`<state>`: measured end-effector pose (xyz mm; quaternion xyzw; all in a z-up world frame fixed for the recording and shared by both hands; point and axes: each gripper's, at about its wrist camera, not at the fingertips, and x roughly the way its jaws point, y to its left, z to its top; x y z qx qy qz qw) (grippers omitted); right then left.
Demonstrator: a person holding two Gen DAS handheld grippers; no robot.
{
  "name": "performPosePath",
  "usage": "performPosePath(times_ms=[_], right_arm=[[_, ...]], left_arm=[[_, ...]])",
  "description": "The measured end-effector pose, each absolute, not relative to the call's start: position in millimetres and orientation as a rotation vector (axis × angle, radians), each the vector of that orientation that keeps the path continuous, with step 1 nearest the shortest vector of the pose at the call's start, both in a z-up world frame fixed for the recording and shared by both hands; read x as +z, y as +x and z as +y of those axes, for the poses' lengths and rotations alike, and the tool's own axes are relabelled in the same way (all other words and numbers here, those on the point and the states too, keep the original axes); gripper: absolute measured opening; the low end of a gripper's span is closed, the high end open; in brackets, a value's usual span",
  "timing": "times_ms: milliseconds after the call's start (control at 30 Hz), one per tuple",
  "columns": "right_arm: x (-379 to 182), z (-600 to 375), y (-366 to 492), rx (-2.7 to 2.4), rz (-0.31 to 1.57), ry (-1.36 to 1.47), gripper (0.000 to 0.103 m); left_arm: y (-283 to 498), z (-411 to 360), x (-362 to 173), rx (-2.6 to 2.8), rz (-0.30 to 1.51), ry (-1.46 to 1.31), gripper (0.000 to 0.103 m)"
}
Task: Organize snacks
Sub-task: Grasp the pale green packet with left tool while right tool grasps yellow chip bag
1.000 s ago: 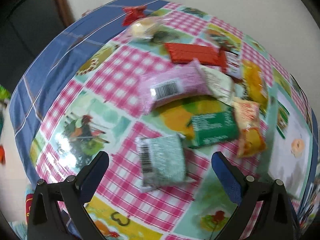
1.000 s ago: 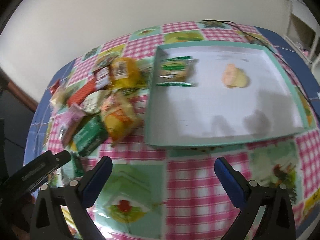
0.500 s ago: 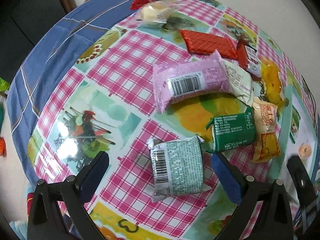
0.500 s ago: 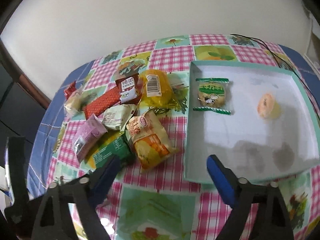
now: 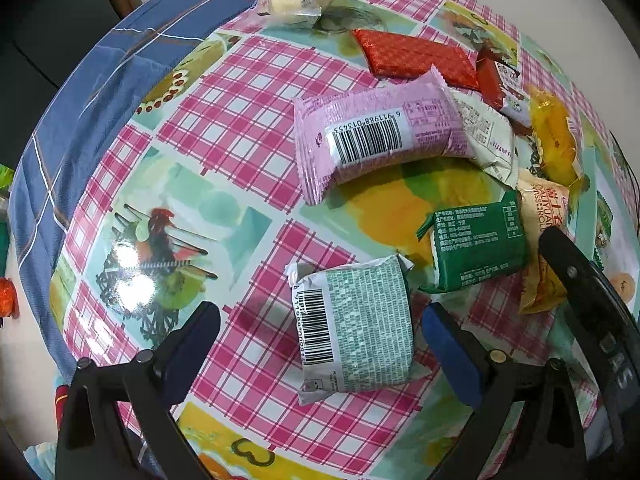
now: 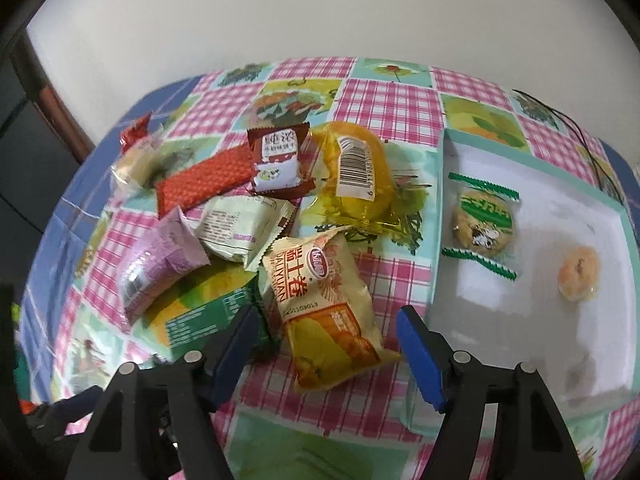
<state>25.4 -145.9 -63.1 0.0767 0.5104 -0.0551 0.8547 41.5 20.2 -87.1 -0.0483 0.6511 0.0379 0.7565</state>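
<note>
right wrist view: right gripper (image 6: 324,344), jaws closing but released around the yellow swiss-roll packet (image 6: 324,312), could snag the green packet (image 6: 212,316) beside it.

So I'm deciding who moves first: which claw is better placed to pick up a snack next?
Left. The left claw hangs open around the pale green packet. The right claw, just been closing, straddles the yellow roll packet without pressing it.

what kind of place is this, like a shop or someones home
Most likely a home, at a dining or kitchen table. A pink checked oilcloth with printed fruit and rooster pictures covers it, mixed single snack packs such as the pink wrapper lie loose, and a plain white wall stands behind.
</note>
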Motion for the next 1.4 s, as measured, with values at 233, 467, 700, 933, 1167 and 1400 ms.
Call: performPosePath(times_ms=[233, 467, 700, 933, 1167, 1400], right_arm=[[-76.3, -146.7, 36.1, -0.111, 1.103, 0.17, 0.056], [-76.3, -147.4, 23.5, -0.119, 1.124, 0.21, 0.048], [-79.5, -141.5, 3.4, -0.128, 1.174, 0.22, 0.042], [-80.4, -134.5, -15.4, -0.137, 1.211, 0.228, 0.041], [-83.9, -127.6, -28.1, -0.141, 1.228, 0.222, 0.041], [-80.0, -130.2, -30.4, -0.132, 1.222, 0.238, 0.038]], left_arm=[[44.5, 25.0, -94.4, 0.08, 1.433, -0.109, 0.098], [44.6, 27.7, -97.1, 0.076, 1.444, -0.122, 0.097], [40.0, 27.0, -99.9, 0.068, 1.444, -0.122, 0.083], [39.2, 23.4, -97.4, 0.061, 1.429, -0.097, 0.067], [39.0, 17.5, -90.6, 0.068, 1.414, -0.074, 0.055], [36.9, 22.2, -83.6, 0.078, 1.403, -0.096, 0.05]])
